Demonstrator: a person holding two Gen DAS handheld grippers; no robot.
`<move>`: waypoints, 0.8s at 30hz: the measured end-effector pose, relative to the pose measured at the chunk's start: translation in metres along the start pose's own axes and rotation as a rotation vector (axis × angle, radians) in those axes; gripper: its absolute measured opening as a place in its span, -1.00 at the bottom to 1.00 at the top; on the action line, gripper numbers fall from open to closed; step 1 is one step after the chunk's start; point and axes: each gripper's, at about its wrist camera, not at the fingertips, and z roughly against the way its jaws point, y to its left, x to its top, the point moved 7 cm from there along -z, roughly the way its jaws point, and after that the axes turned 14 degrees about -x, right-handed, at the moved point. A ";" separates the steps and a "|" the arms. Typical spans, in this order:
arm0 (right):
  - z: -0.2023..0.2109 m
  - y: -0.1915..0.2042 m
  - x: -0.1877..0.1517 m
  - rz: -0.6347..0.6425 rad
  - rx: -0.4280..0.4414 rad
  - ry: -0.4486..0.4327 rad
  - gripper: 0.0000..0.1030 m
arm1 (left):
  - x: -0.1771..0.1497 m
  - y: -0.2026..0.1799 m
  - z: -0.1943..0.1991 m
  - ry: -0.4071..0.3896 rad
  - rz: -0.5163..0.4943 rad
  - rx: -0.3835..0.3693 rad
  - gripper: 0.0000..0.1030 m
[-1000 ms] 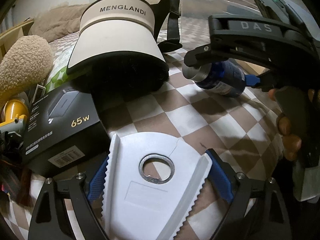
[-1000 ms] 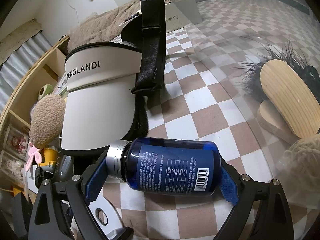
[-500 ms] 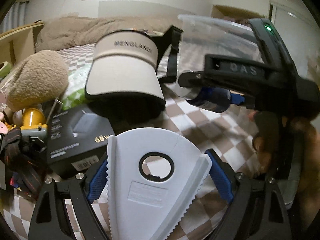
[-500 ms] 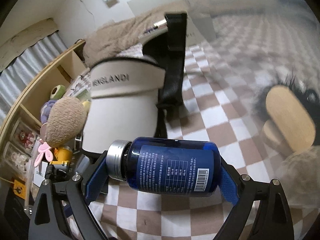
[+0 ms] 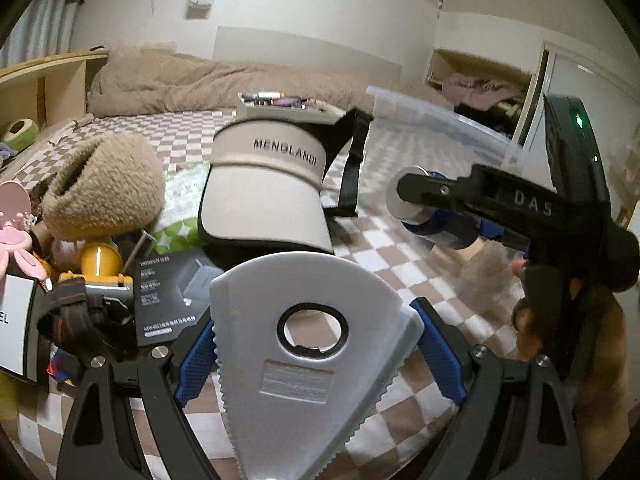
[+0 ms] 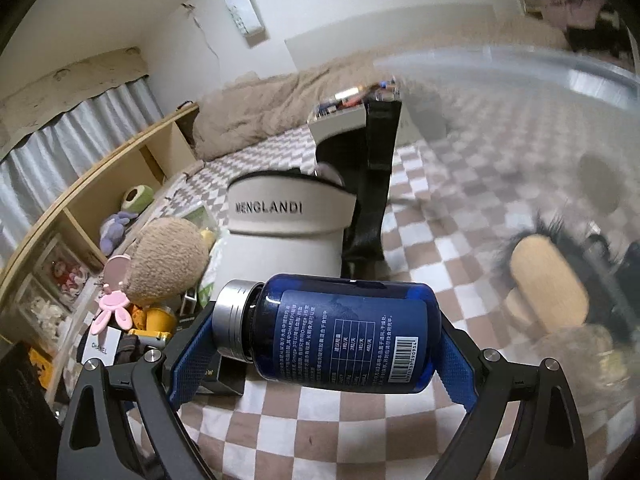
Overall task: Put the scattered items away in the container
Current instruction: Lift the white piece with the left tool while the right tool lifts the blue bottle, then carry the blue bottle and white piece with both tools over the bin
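My left gripper (image 5: 316,344) is shut on a white serrated plastic piece (image 5: 304,364) with a round hole, held above the checkered bedcover. My right gripper (image 6: 324,344) is shut on a blue bottle (image 6: 344,332) with a silver cap, held sideways and lifted; it also shows in the left wrist view (image 5: 436,216) beside the clear plastic container (image 5: 444,128). The container's wall (image 6: 560,80) fills the right of the right wrist view, with a wooden brush (image 6: 548,280) seen through it.
A beige MENGLANDI visor (image 5: 264,196) lies mid-bed. A fuzzy brown plush (image 5: 104,188), a yellow item (image 5: 100,258), a black charger box (image 5: 172,296) and a pink bunny clip (image 6: 114,308) crowd the left. A wooden shelf (image 6: 100,184) stands beyond.
Both grippers have risen off the bed with their loads. The blue bottle has moved up toward the clear container's rim.
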 end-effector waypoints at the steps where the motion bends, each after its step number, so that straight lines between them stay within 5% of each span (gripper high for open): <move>1: 0.004 0.000 0.002 0.001 0.001 -0.011 0.85 | 0.001 -0.001 0.003 -0.010 0.002 -0.001 0.75; 24: 0.067 0.010 0.025 0.049 0.029 -0.119 0.85 | 0.068 -0.022 0.048 -0.158 -0.046 -0.009 0.75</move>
